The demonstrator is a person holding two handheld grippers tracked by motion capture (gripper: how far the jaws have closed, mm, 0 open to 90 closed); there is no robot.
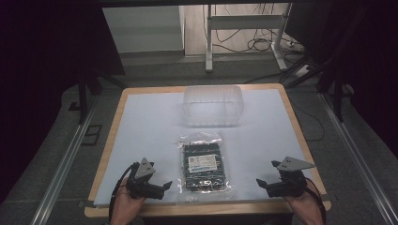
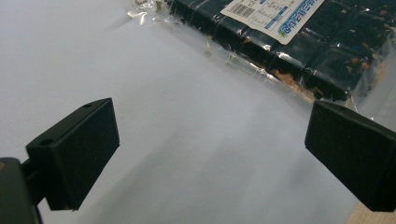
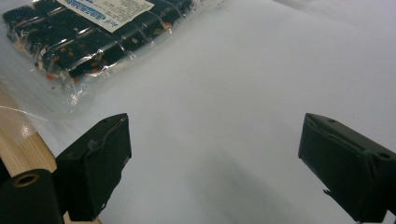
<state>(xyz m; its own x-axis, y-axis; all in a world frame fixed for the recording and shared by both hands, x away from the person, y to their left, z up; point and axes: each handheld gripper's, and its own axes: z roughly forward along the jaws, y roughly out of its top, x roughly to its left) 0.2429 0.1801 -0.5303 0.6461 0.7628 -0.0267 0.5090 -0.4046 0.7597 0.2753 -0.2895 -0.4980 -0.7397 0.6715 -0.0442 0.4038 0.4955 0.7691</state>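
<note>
The left tool (image 1: pixel 165 186) rests low at the near left of the tabletop (image 1: pixel 141 126), its two black jaws set wide apart with nothing between them but white sheet; in the left gripper view (image 2: pixel 210 144) the jaws frame bare white surface. The right tool (image 1: pixel 261 183) sits at the near right, likewise spread apart and holding nothing, as the right gripper view (image 3: pixel 212 158) shows. Each is held by a hand coming in from the near edge, the left hand (image 1: pixel 126 204) and the right hand (image 1: pixel 305 206).

Between the two tools, apart from both, lies a flat clear plastic packet of dark, segmented contents with a white and blue label (image 1: pixel 202 163) (image 2: pixel 299 46) (image 3: pixel 88 37), lying flat on the white sheet near the front edge. Beyond it, toward the far edge of the wood-rimmed tabletop, stands a clear, ribbed plastic container (image 1: pixel 213 105), well apart from the packet.
</note>
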